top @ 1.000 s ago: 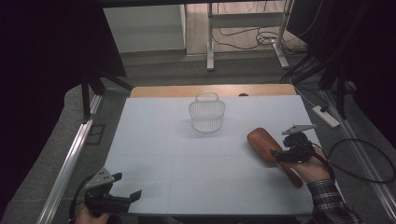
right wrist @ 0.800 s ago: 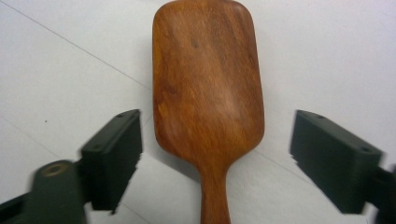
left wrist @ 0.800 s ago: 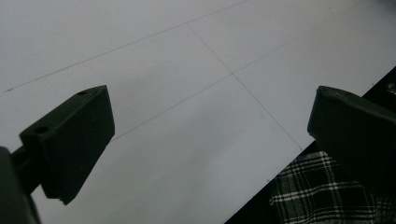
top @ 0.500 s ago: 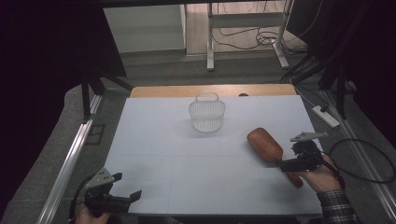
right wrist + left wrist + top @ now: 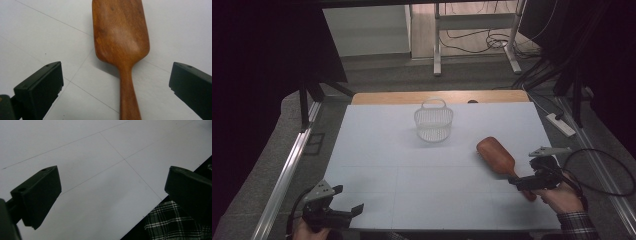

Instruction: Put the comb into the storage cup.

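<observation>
Black fingers (image 5: 40,87), grey top plates, plaid sleeve (image 5: 579,225).

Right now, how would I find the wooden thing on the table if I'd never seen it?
Look at the pale table, then at its right side, near the right gripper. There lies a wooden paddle, flat, its handle running toward that gripper. It is brown and solid; its one neighbour, the white basket, is mesh and stands farther back.

A wooden paddle (image 5: 498,159) lies flat on the table (image 5: 387,165), handle toward the right gripper (image 5: 524,182), whose jaws have just opened and sit over the handle's end. A white basket (image 5: 433,122) stands farther back. The left gripper (image 5: 343,210) rests open at the near left edge.
</observation>
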Demonstrator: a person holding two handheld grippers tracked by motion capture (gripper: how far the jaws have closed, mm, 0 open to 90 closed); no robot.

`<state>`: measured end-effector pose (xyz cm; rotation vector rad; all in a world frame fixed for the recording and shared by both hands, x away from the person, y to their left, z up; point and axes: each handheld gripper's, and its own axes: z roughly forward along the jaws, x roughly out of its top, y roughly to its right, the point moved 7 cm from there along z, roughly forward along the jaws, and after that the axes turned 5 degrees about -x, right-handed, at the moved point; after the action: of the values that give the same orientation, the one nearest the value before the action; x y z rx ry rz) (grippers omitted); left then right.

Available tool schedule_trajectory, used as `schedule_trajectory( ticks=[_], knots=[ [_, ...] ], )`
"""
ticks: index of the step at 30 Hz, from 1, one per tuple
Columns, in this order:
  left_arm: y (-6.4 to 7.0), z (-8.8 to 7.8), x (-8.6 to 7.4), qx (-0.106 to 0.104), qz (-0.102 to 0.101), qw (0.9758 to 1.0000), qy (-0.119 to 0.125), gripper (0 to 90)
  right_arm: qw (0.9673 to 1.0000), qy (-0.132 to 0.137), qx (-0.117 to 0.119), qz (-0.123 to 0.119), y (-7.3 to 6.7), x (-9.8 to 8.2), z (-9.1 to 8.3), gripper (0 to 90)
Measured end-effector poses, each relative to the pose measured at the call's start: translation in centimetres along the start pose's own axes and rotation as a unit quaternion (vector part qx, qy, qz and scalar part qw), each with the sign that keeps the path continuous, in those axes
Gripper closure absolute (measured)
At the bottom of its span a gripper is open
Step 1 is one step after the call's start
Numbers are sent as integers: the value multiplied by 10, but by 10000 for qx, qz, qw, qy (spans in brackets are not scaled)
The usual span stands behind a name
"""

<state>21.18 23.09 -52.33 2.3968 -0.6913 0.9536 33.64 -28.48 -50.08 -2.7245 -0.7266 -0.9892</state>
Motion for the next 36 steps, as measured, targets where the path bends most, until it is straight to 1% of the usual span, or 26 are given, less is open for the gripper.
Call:
schedule_trajectory(
  ticks=[4,6,8,12,15,18,20,22,23,25,26,30,33,36],
  knots=[
    [0,0,0,-6,-3,10000,-4,14,10000,-25,55,27,-3,-1,7,0],
    [0,0,0,-12,-9,10000,0,14,9999,-33,104,-1,-5,-1,11,0],
    [0,0,0,-18,-13,10000,5,14,9999,-92,110,-83,-6,-3,16,0],
    [0,0,0,-18,-16,10000,7,14,9993,-284,15,-245,-4,-7,26,0],
    [0,0,0,-22,-19,10000,8,14,9985,-425,-101,-321,-2,-10,32,0],
    [0,0,0,-23,-16,10000,4,14,9980,-520,-130,-326,0,-12,37,0],
    [0,0,0,-22,-13,10000,0,14,9977,-588,-105,-314,0,-13,40,0],
    [0,0,0,-23,-14,10000,0,14,9972,-651,-123,-346,0,-15,42,0],
    [0,0,0,-23,-14,10000,0,14,9972,-651,-123,-346,0,-15,42,0],
    [0,0,0,-26,-17,10000,1,14,9960,-772,-186,-420,2,-18,47,0],
    [0,0,0,-26,-19,10000,1,14,9960,-772,-186,-420,2,-18,47,0],
    [0,0,0,-27,-15,10000,0,14,9937,-984,-288,-462,3,-21,53,0],
    [0,0,-1,-34,-14,10000,-2,14,9933,-1061,-249,-392,4,-22,56,0],
    [0,0,-1,-31,-8,10000,-5,14,9924,-1132,-271,-393,4,-23,58,0]
  ],
)
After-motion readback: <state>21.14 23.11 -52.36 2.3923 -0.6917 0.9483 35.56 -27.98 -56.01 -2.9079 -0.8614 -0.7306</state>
